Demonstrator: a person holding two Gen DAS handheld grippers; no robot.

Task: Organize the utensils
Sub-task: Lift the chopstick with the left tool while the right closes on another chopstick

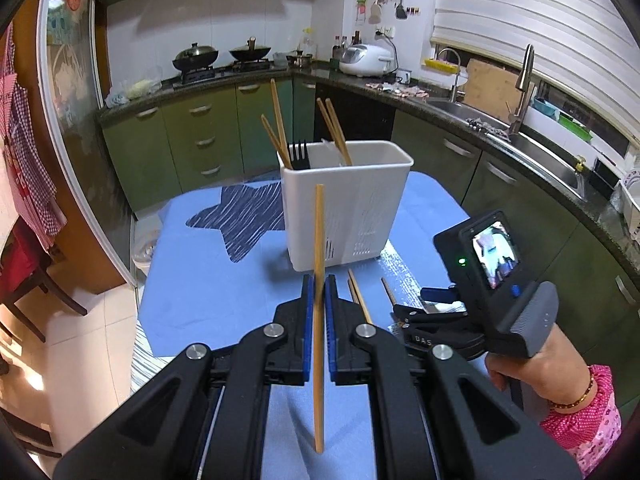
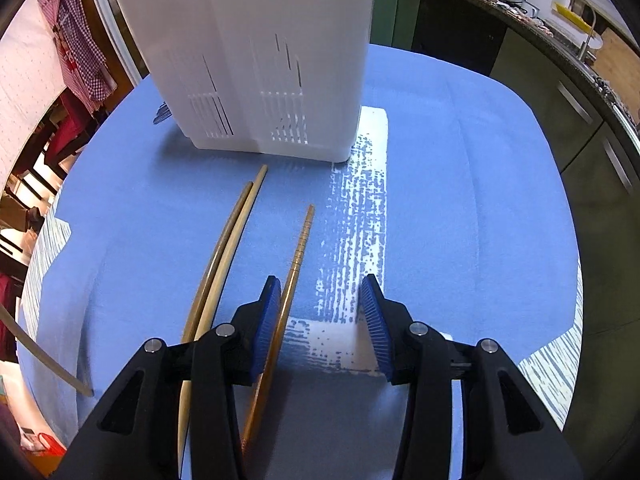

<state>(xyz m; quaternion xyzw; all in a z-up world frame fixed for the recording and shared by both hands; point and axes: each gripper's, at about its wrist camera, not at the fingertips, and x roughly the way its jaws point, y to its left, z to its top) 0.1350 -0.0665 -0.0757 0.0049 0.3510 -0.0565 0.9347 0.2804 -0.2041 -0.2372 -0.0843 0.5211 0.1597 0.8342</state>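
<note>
L gripper clamps chopstick upright, holder ahead.
R gripper fingers apart: lift L higher, clear rim b4 dropping.

Kitchen surroundings, non-task items

Two lidded woks sit on the stove; a white rice cooker stands on the dark counter. Steel sink with faucet under striped blinds. Green cabinets below. Checked apron hangs left.

Three chopsticks lie before the white caddy; cloth rightward seems bare.
</note>
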